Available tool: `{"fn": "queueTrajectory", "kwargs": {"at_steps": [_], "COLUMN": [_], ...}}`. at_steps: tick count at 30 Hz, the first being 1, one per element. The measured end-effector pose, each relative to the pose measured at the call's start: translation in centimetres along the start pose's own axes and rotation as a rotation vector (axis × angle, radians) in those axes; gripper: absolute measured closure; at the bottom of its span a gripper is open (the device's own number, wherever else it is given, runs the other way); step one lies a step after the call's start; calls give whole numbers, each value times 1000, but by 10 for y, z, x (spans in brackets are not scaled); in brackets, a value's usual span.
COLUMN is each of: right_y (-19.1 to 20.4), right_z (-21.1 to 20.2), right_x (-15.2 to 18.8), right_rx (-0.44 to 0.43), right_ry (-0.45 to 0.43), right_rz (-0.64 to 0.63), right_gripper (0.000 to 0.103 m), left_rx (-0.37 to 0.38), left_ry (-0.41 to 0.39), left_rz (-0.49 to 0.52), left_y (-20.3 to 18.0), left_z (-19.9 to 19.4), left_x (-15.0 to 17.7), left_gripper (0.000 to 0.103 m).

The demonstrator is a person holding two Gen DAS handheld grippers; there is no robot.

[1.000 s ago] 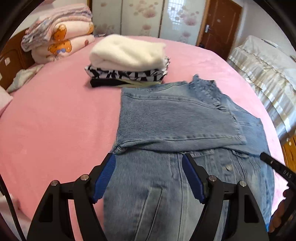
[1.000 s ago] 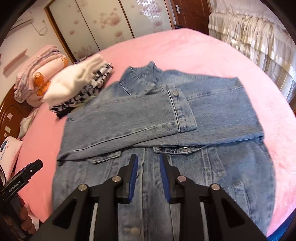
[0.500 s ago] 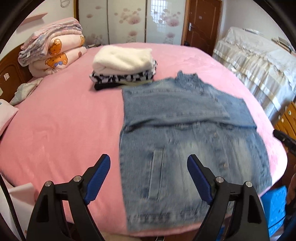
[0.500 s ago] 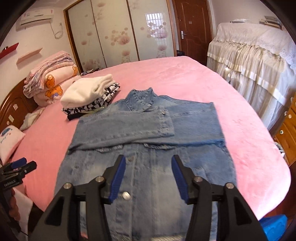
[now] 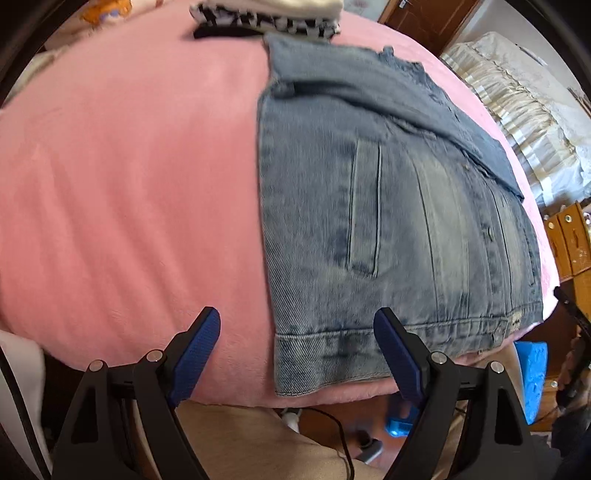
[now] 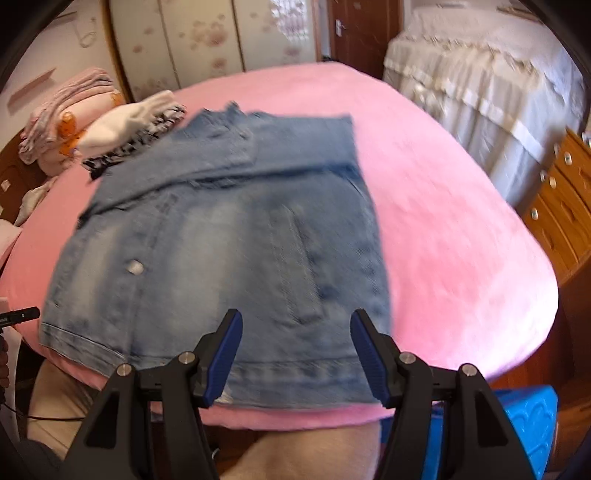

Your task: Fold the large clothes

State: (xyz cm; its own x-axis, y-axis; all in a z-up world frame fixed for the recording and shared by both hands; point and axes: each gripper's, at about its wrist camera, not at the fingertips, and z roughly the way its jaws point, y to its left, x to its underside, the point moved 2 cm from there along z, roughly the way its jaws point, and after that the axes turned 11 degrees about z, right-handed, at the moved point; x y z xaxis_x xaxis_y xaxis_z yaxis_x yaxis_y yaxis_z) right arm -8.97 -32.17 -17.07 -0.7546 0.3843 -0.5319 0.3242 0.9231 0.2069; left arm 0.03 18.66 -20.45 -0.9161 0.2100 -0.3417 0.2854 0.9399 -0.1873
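1. On the pink bed (image 6: 443,206), near its front edge: denim jacket (image 6: 229,236) lying flat, sleeves folded across the chest, hem toward the person.
2. Left gripper (image 5: 297,354) over the hem's left corner, jaws open, empty.
3. Right gripper (image 6: 295,354) over the hem's right part; jaws have just been opening, nothing between them.
4. Step, as judged: reaching for the hem. Next calls for pinching both corners and carrying them toward the collar.

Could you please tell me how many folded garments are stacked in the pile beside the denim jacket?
3 visible: a white one on top, a black-and-white patterned one beneath, a black one at the bottom. More may be hidden.
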Motion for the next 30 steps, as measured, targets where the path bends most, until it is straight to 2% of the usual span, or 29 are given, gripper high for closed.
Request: {"fn": "queueTrajectory", "kwargs": {"at_steps": [3, 9, 16, 17, 21, 26, 30], "right_y": [-28, -65, -72, -72, -73, -81, -80], "right_z": [14, 41, 65, 67, 65, 66, 76], "right_x": [5, 13, 19, 19, 17, 16, 15], "right_rx": [-18, -46, -93, -111, -172, -231, -230], "right_ry": [42, 128, 175, 180, 206, 231, 259], "right_rz": [56, 197, 194, 192, 172, 142, 137], "right_gripper": [42, 42, 42, 48, 62, 65, 62], "left_rx": [12, 51, 57, 63, 89, 92, 104], "left_ry": [18, 3, 4, 3, 2, 26, 41], "left_rz": [-1, -35, -33, -30, 4, 0, 11], "left_y": [2, 8, 8, 7, 2, 1, 0], "left_z": [15, 29, 31, 30, 22, 27, 34], "left_x": [6, 6, 5, 5, 4, 1, -1], "left_gripper": [19, 19, 18, 20, 39, 38, 26]}}
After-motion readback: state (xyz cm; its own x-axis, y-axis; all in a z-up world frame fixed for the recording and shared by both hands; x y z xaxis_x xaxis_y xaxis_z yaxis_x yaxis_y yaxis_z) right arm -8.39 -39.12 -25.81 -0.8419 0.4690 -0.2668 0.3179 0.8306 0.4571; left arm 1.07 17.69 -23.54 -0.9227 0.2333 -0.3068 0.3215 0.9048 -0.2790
